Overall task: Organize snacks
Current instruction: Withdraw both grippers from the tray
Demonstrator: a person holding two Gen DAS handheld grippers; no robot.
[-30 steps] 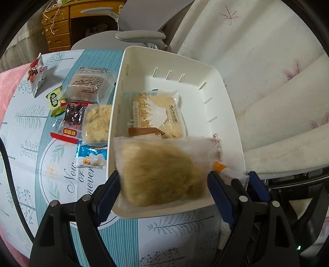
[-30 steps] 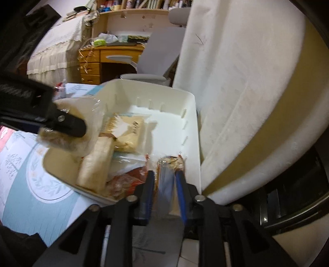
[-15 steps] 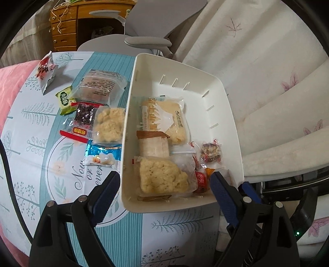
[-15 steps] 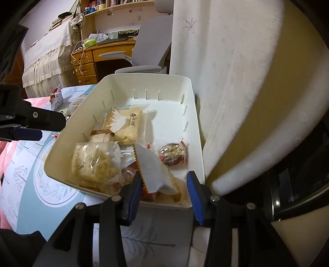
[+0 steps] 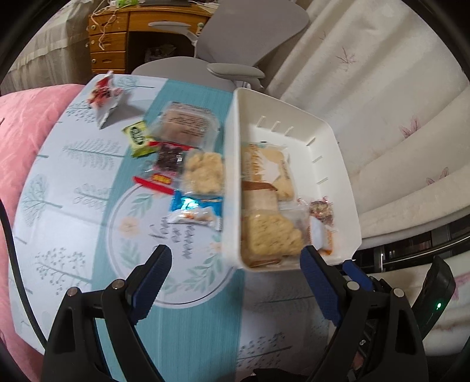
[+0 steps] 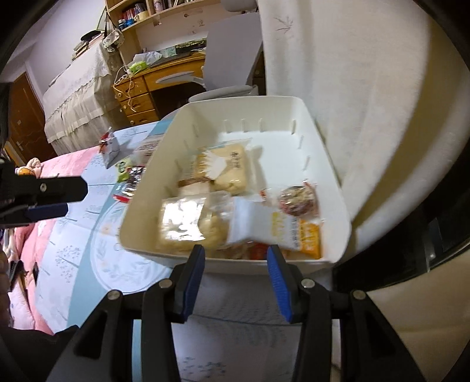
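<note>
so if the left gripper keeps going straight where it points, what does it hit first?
Probably the bare tablecloth, just short of the blue snack packet. The left gripper is open and empty; the white bin sits right of that line. Depth unclear.

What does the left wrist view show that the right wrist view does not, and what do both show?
Only the left wrist view shows the blue packet on the cloth beside the bin and the left gripper open and empty. Only the right wrist view shows the bookshelf, the orange-and-white packet plainly, and the right gripper open and empty. Both show the white bin with snacks inside, the green packet and the wooden desk.
</note>
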